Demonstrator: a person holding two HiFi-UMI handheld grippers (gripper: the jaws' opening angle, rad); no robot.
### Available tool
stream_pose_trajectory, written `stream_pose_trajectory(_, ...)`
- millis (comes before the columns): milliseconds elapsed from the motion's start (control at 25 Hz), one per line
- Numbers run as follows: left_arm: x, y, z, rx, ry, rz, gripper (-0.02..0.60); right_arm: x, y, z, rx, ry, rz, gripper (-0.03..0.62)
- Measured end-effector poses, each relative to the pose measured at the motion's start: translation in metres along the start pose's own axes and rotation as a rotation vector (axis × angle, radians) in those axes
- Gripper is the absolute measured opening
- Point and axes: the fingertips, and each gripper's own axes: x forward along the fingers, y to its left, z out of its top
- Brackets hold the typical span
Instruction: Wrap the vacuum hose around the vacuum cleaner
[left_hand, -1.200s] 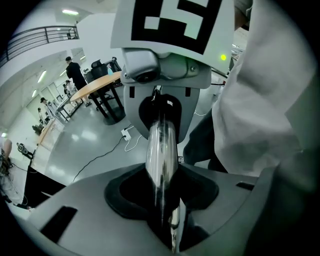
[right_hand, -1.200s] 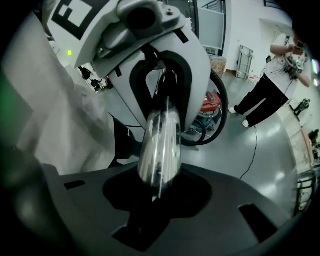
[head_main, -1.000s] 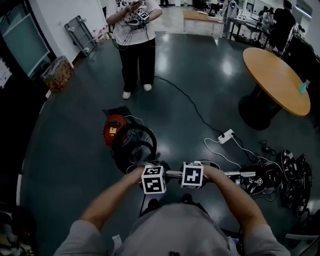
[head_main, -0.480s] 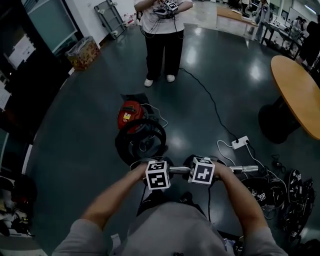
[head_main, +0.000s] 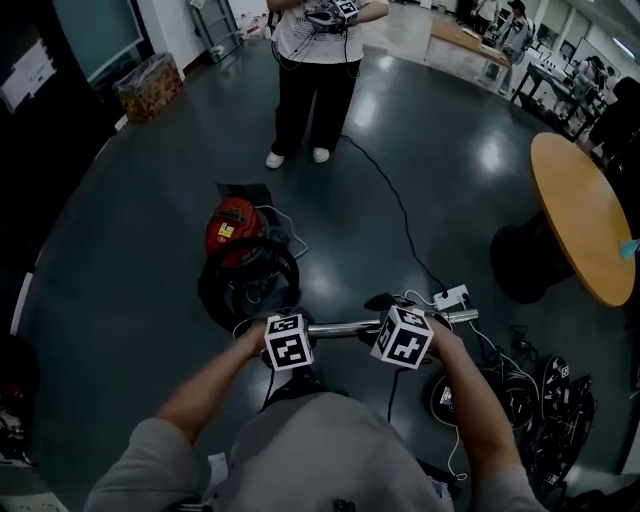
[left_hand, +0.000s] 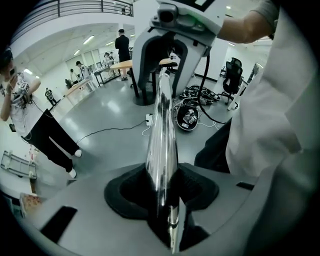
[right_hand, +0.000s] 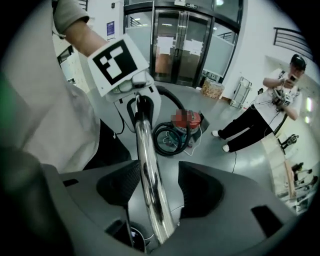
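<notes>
While the chrome wand (head_main: 345, 327) is held level across the lower middle of the head view, the left tongs (head_main: 289, 342) and the right tongs (head_main: 404, 336) are seen on its two halves, above the glossy dark floor (head_main: 130, 250). Beyond the left tongs the red vacuum cleaner (head_main: 232, 225) is found, with the black vacuum hose (head_main: 215, 295) coiled in loops on the floor against its near side. Wide bare floor is left to the left of the coil. Farther off a standing person (head_main: 315, 60) is seen, and a cable (head_main: 395, 205) is run from there to a white power strip (head_main: 452, 297) just beyond the wand's right end. The right edge is taken up by a round wooden surface (head_main: 580, 215), and a heap of black gear (head_main: 560, 400) is spread near the right arm.

From the left gripper view, the tongs are seen closed on the wand, both pads pressed against it.

From the right gripper view, the jaws have just been opening: the wand is left lying between them, with a clear gap at the right pad. Beyond, the cleaner and coiled hose are seen before glass doors (right_hand: 190, 45).
</notes>
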Motion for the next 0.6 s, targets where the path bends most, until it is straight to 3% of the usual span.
stream_pose_trajectory(120, 0.006, 0.011, -0.011, -0.016, -0.005, 0.012, 0.160, -0.011, -0.026, -0.003, 0.036, -0.011, -0.021, 0.221)
stream_pose_trajectory(280, 0.007, 0.028, -0.019, -0.063, -0.038, 0.024, 0.161, -0.010, -0.044, -0.006, 0.061, 0.006, 0.035, 0.221)
stream_pose_trajectory(440, 0.006, 0.046, -0.025, -0.161, -0.095, 0.052, 0.161, 0.006, -0.050, -0.006, -0.015, 0.066, 0.124, 0.221)
stream_pose_trajectory(600, 0.013, 0.064, -0.033, -0.252, -0.131, 0.083, 0.161, 0.034, -0.077, -0.005, -0.111, 0.118, 0.132, 0.221)
